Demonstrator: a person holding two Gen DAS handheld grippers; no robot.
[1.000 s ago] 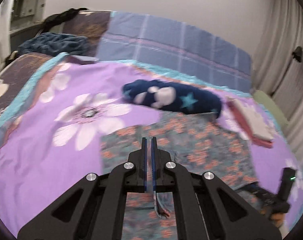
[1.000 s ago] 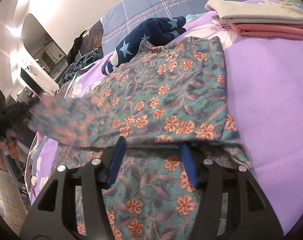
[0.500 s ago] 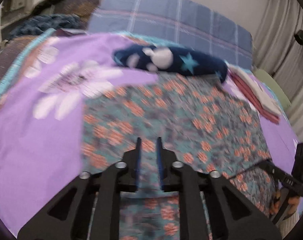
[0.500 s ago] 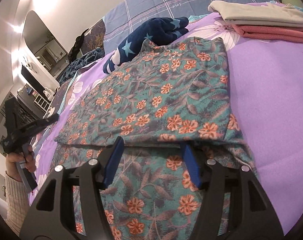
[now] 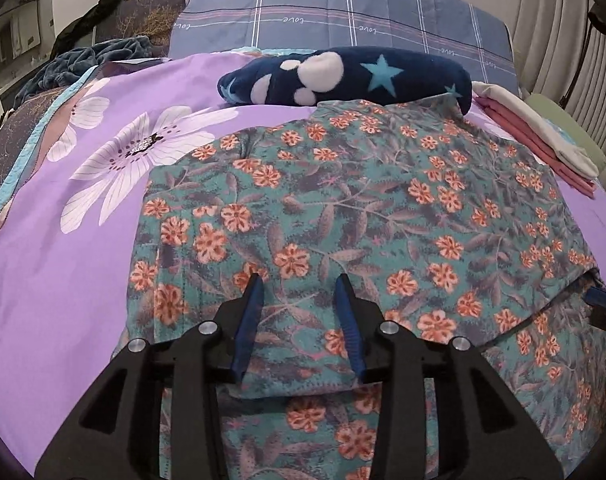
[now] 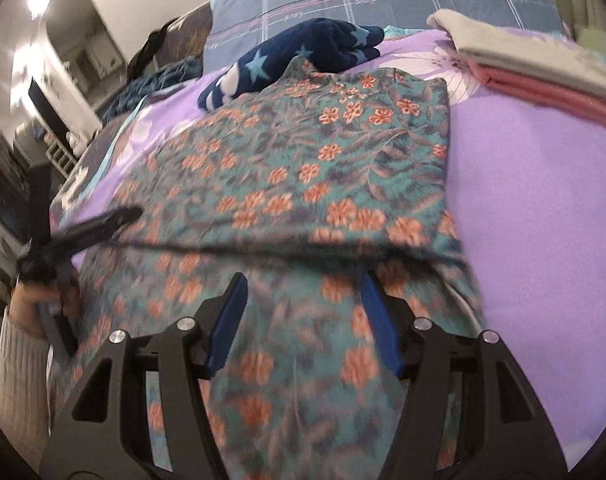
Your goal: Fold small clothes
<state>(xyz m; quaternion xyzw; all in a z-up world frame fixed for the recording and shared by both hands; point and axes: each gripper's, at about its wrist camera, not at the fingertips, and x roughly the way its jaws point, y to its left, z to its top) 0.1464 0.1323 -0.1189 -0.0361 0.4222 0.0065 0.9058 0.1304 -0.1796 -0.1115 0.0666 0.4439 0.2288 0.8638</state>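
Note:
A teal garment with orange flowers [image 5: 383, 208] lies on the purple bedspread [image 5: 63, 280], its upper layer folded over the lower one. My left gripper [image 5: 299, 280] hovers low over the fold's near left corner. Its jaws are opening, and the cloth lies under them, not pinched. In the right wrist view the same garment [image 6: 303, 168] fills the middle. My right gripper [image 6: 303, 280] stands open just above the lower layer at the fold's edge, gripping nothing. The left gripper [image 6: 127, 214] shows there at the left, held by a hand [image 6: 39, 300].
A navy fleece with stars [image 5: 343, 76] lies behind the garment. A folded stack of beige and pink cloth [image 5: 539, 136] sits at the far right of the bed. A plaid pillow [image 5: 343, 12] lines the headboard side, with a dark blanket [image 5: 83, 60] at far left.
The left gripper came down with the garment's edge, laid the upper layer flat over the lower one, and opened from shut. The right gripper stayed nearly in place.

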